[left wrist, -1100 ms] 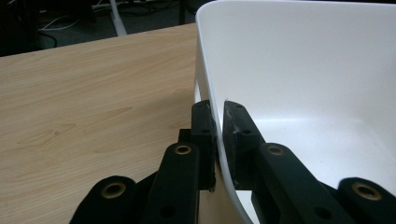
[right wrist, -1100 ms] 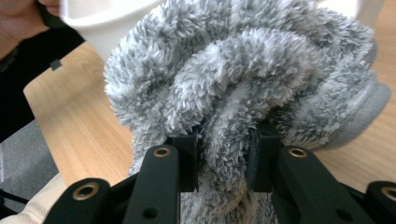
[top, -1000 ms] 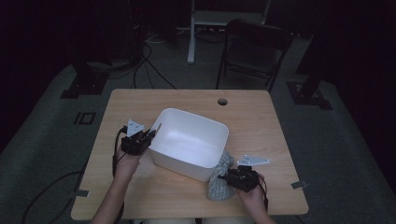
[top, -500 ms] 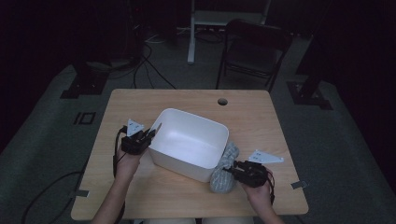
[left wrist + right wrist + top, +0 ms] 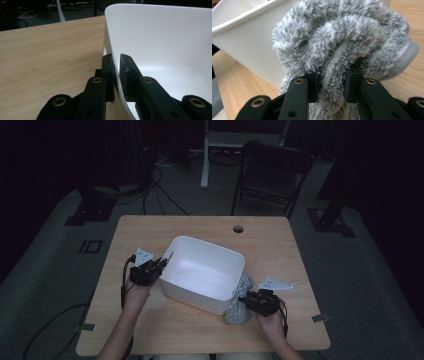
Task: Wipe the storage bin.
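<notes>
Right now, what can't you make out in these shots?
- White tub: its outer near wall and the table under it, hidden by the tub itself in the high view.
- Grey fluffy cloth: its lower end, cut off by the bottom edge and the right gripper in the right gripper view; whether it is a towel or a sock, unclear.
- Left gripper: its body, cut off by the bottom edge.
</notes>
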Available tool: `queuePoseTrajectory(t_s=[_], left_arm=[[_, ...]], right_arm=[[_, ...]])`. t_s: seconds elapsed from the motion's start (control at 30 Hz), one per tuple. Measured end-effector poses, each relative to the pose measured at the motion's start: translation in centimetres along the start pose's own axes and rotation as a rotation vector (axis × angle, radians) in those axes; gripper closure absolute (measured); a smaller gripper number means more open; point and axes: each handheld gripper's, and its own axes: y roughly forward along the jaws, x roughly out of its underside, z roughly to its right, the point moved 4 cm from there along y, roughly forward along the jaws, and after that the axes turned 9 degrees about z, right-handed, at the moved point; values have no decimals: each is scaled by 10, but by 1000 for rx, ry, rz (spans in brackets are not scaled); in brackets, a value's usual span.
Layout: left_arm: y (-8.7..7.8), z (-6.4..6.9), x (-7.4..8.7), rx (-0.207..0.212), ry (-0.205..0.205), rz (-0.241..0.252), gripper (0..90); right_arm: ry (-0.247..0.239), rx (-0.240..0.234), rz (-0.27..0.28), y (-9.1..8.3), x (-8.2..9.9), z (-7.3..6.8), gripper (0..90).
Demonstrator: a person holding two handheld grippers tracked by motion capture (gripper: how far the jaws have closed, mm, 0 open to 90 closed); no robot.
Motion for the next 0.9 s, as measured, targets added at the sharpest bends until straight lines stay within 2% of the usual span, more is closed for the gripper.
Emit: queuePoseTrajectory(t_s=[0.03, 0.13, 0.2, 0.27, 0.33, 0.4, 0.47, 0.53, 0.67, 0.77, 0.9], left_arm=[[0, 0, 0, -1, 2, -2, 825], [0, 0, 0, -3, 1, -4, 824], [0, 0, 0, 1, -2, -2, 823], [0, 0, 0, 1, 3, -5, 822], [1, 0, -1, -6, 4, -8, 819], [1, -1, 0, -7, 2, -11, 820], [1, 0, -1, -12, 1, -11, 820], [1, 0, -1, -13, -2, -9, 821], [1, 1, -1, -10, 2, -9, 822], [2, 1, -1, 2, 7, -8, 821], [2, 0, -1, 22, 1, -8, 817]], right_arm=[[-22, 14, 0, 0, 0, 0, 706], [-21, 31, -10, 1, 3, 2, 707], [-30, 61, -81, 9, 14, 6, 708], [10, 54, -99, 15, 27, 11, 708], [44, 37, -117, 18, 29, 15, 707], [24, 44, -132, 16, 25, 15, 706], [2, 43, -99, 9, 15, 14, 705], [-16, 55, -42, -1, 1, 13, 704], [-25, 49, 90, -23, -32, 11, 703], [-10, 35, 156, -28, -49, 12, 700], [12, 29, 106, -12, -43, 15, 703]])
